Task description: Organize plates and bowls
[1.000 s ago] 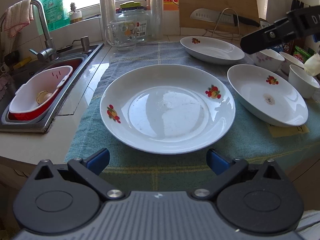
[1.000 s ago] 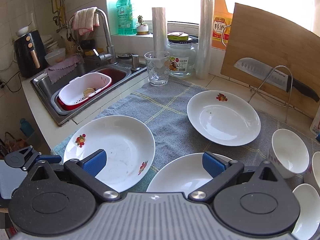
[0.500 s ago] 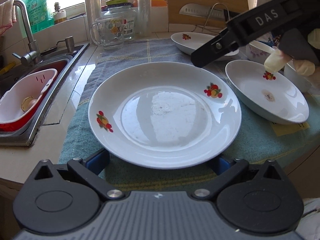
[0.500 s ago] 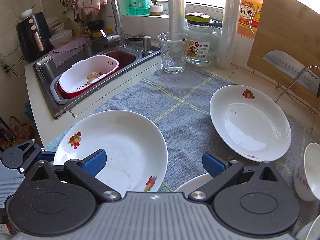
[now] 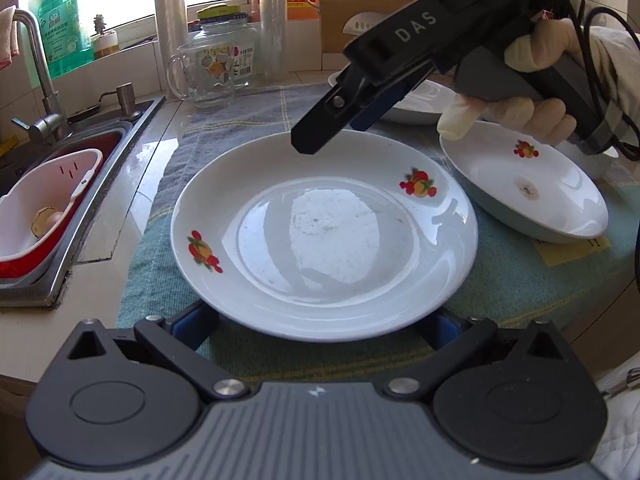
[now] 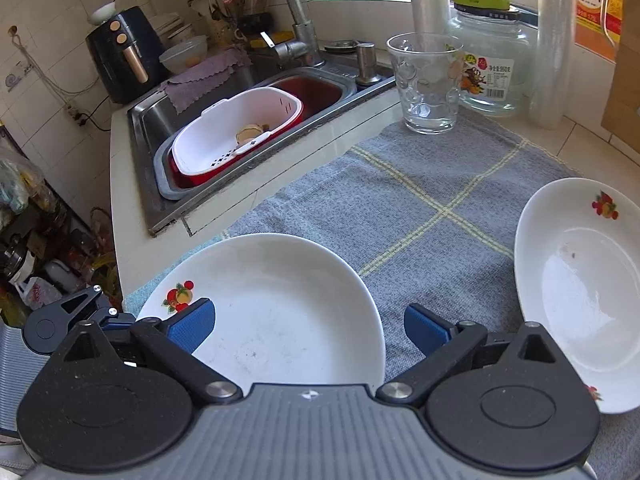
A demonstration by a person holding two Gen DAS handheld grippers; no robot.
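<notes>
Kitchen counter, daylight from the window at the far side. A grey-blue checked cloth (image 6: 432, 200) covered the worktop, running teal at its near edge; I saw pale stone counter (image 6: 132, 184) between cloth and sink.

Left of the cloth sat the steel sink (image 6: 248, 80), holding a white colander (image 6: 236, 136) nested in a red basin. Faucet (image 5: 36, 76) with a towel hung on it. Far left, a black air fryer (image 6: 120, 52) against tiled wall. Along the sill: green soap bottle (image 5: 60, 32), glass jar (image 6: 492, 68), a tumbler (image 6: 428, 84), two rolls of plastic wrap, an orange bottle.

My left gripper (image 5: 320, 324) stood wide open, pads either side of the near rim of the large plate (image 5: 324, 236), holding nothing. That plate lay flat on the cloth, nearest me. A second plate (image 5: 524, 184) lay just right of it, a third (image 6: 580, 272) farther off.

My right gripper (image 6: 308, 328) hung wide open over the large plate's far rim, empty, held in a gloved hand (image 5: 536, 108).
</notes>
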